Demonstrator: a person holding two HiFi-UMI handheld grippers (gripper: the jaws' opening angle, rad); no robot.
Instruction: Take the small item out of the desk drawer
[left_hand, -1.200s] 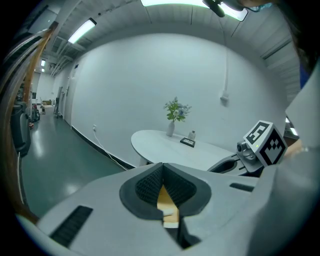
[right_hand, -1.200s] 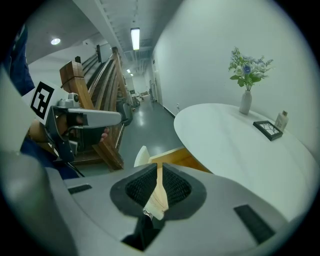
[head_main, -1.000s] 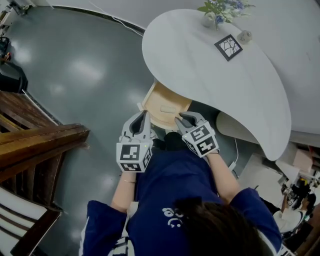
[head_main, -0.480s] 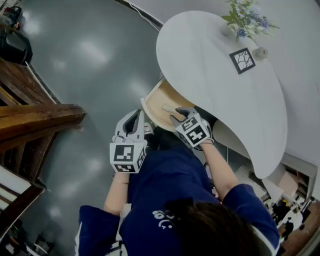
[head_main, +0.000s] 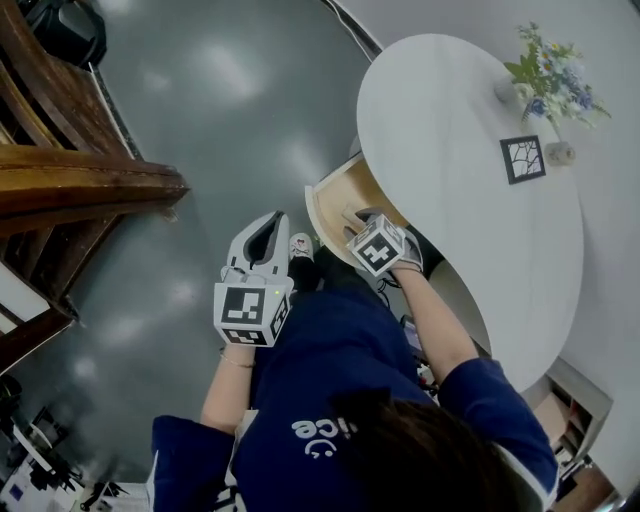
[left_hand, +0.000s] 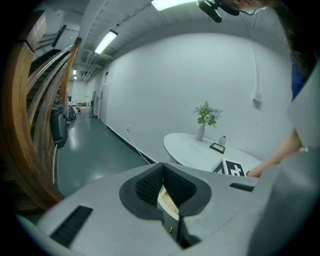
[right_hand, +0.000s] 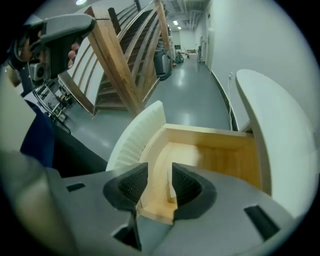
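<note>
- Dark, varnished wooden stair rails (head_main: 80, 185) curve along the left edge, above a glossy grey floor (head_main: 210, 110) with soft light patches.
- The left gripper (head_main: 264, 228), grey plastic with ribbed black pads, hangs over the floor short of the desk, its jaws closed together on nothing.
- The drawer (head_main: 335, 195) stands pulled out from under the tabletop: pale smooth wood inside, with a white, finely ribbed, curved front (right_hand: 135, 137).
- The small item (right_hand: 171, 190), a pale flat block, lies on the drawer floor.
- The right gripper (head_main: 362, 218) points down into the drawer; its jaws have just been opening and stand apart, the block between them, close by one pad.
- A smooth white oval table (head_main: 450, 150) carries a square framed picture (head_main: 523, 159) and a vase of flowers (head_main: 555, 80).
</note>
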